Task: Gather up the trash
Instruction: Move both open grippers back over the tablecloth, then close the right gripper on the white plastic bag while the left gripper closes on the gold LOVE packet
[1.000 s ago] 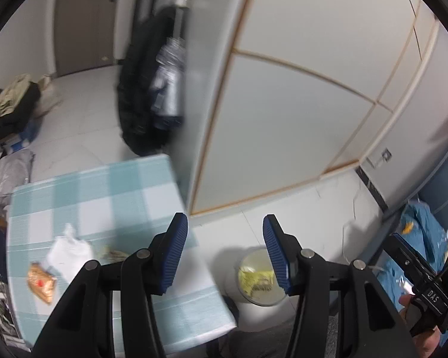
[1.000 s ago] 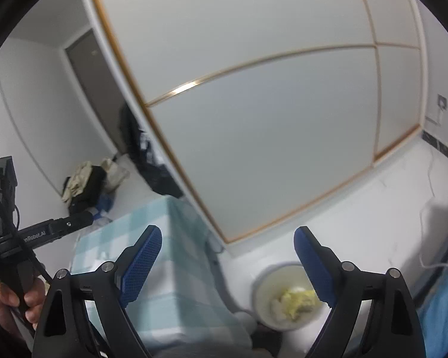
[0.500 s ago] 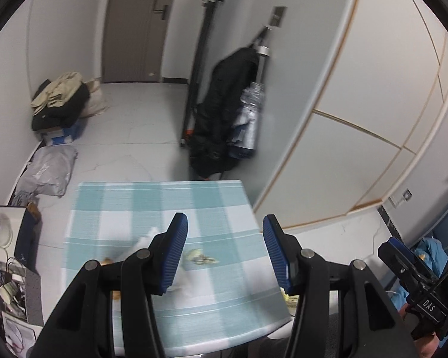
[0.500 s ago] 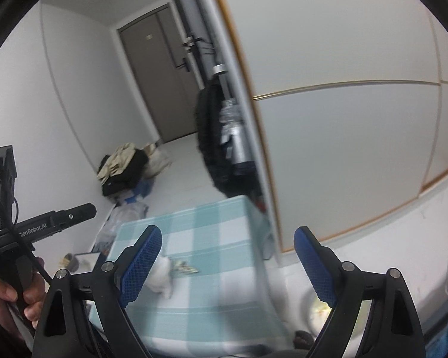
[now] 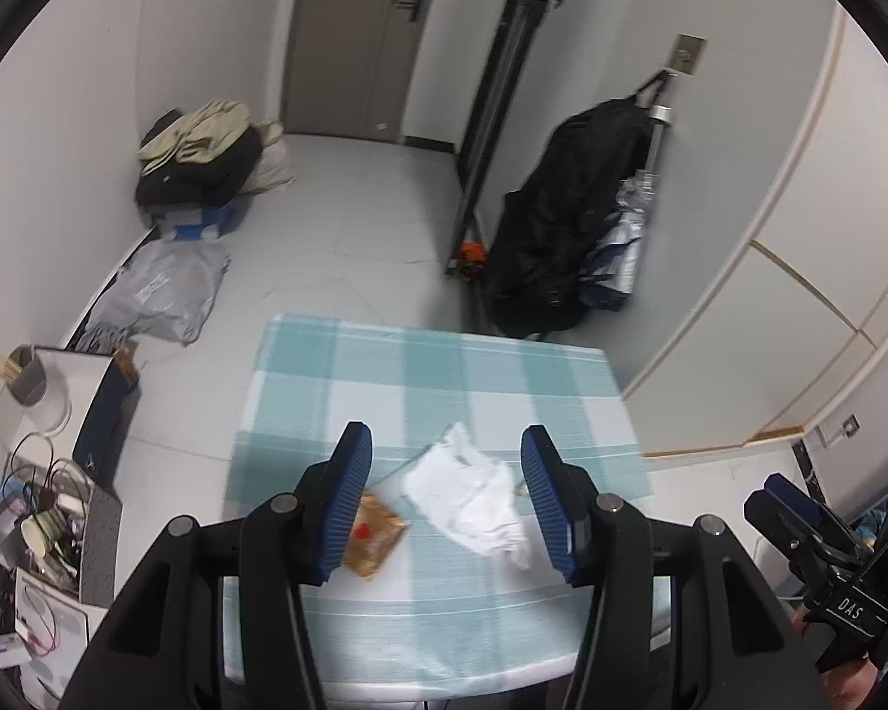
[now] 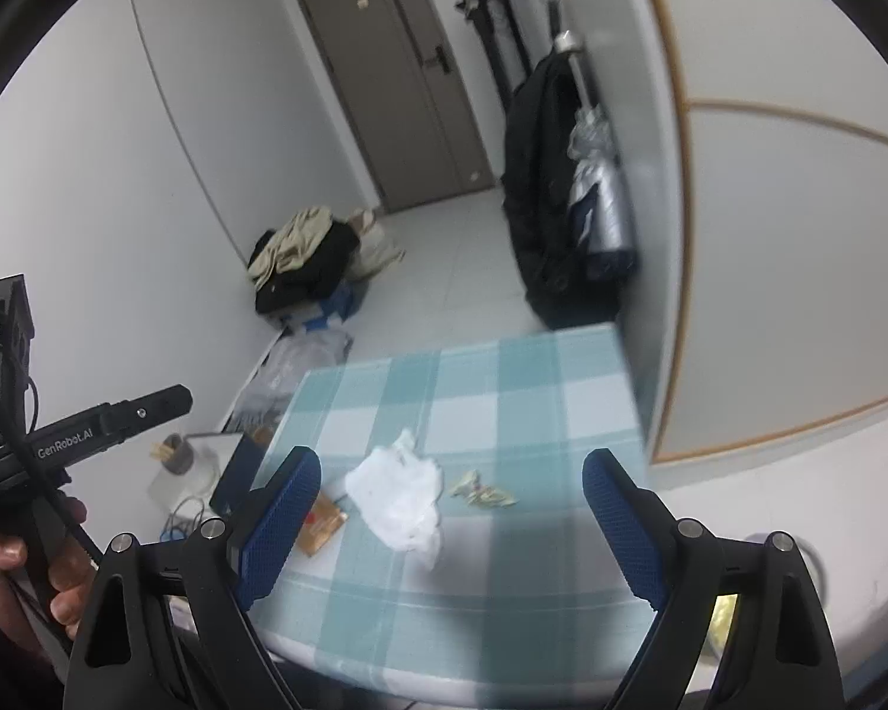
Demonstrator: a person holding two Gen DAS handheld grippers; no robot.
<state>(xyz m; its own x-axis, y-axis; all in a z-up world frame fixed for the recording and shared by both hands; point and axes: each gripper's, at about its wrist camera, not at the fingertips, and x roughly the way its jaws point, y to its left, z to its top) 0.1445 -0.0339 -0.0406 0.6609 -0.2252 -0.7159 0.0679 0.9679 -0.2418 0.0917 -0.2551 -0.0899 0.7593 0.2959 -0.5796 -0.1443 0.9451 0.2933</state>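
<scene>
A small table with a teal-and-white checked cloth (image 5: pixel 432 378) (image 6: pixel 503 390) holds three bits of trash. A crumpled white tissue (image 5: pixel 473 494) (image 6: pixel 399 494) lies in the middle. A brown snack wrapper with a red mark (image 5: pixel 376 538) (image 6: pixel 319 523) lies to its left. A small crumpled yellowish wrapper (image 6: pixel 482 488) lies to its right. My left gripper (image 5: pixel 447 503) is open and empty above the tissue. My right gripper (image 6: pixel 450 526) is open wide and empty above the table's near part.
A white bin with yellow trash (image 6: pixel 722 615) stands on the floor at the table's right, mostly hidden. A black bag (image 5: pixel 568 225) hangs on the wall behind the table. Clothes, a grey bag (image 5: pixel 160 290) and boxes of clutter (image 5: pixel 47 520) lie to the left.
Both grippers swung from the bin on the floor leftward and up over the table. The trash on the cloth now lies between the open fingers. Both stayed open and empty.
</scene>
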